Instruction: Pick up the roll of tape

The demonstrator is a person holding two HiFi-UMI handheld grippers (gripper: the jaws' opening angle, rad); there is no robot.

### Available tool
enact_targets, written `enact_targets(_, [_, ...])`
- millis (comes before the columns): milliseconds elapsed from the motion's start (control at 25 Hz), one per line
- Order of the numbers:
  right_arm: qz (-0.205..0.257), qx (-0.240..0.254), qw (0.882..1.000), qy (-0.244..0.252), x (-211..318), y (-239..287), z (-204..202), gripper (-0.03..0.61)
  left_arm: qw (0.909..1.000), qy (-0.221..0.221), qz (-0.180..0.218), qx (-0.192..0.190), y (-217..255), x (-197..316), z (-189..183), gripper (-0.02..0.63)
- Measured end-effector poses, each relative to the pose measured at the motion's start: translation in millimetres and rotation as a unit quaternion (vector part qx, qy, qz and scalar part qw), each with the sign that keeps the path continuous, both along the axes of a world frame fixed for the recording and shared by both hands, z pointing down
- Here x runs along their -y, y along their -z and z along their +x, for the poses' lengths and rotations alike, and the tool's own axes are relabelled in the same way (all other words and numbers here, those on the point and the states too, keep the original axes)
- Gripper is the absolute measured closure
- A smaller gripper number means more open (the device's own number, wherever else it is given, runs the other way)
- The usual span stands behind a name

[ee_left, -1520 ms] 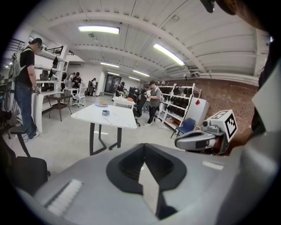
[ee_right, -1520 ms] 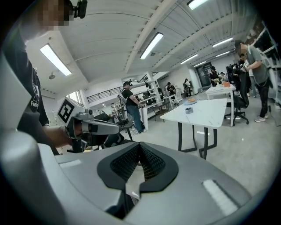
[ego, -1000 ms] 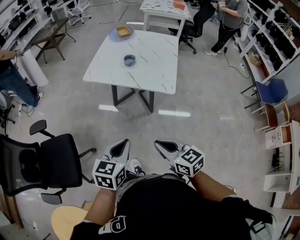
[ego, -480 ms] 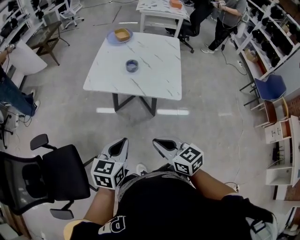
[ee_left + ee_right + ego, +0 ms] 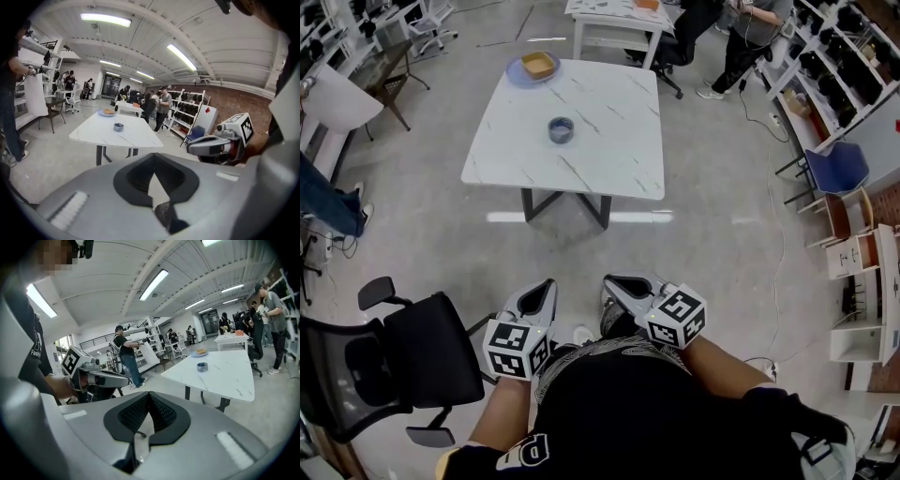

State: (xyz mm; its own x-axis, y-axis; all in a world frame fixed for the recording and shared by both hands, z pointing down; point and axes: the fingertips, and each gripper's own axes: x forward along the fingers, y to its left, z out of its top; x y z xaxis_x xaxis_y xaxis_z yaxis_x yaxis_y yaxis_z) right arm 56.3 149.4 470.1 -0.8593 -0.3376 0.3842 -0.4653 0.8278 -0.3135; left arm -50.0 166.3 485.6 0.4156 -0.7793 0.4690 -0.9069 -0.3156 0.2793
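Standing at the near left is a black office chair on the pale floor. Just right of it, close to the person's body, the left gripper points toward the far side of the room. Its own view shows the jaws clenched tip to tip with nothing between them. Far beyond both grippers stands a white marble-patterned table. The roll of tape lies flat near the table's middle, well apart from either claw. At the table's far left corner sits a bluish plate with an orange-brown thing in it. The right gripper is held near the body just beside the left one and is also aimed at the far side. Its jaws are likewise pressed together and empty. Farther right, a blue chair stands by white shelving along the right wall.
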Motion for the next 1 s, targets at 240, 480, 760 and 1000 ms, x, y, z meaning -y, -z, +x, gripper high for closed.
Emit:
enact_targets(240, [-0.005,0.004,1.0,0.0,19.6,-5.2,-3.3,0.578,1.0,0.003,-0.001,0.003,-2.8,17.1,-3.3,0.558])
enact_targets(480, [-0.006,0.01,1.0,0.001,48.2,-11.5,-11.8,0.578,0.9999,0.003,-0.008,0.005,-13.1,41.1,-7.5,0.558])
enact_targets(760, [-0.011,0.016,1.0,0.001,113.4,-13.1,-16.2,0.578,0.9999,0.003,-0.006,0.012,-7.4,105.2,-10.2,0.557])
enact_targets(1000, [-0.006,0.028,1.0,0.008,173.2,-2.9,-31.6,0.578,0.9997,0.005,-0.01,0.021,-2.7,158.5,-21.0,0.557])
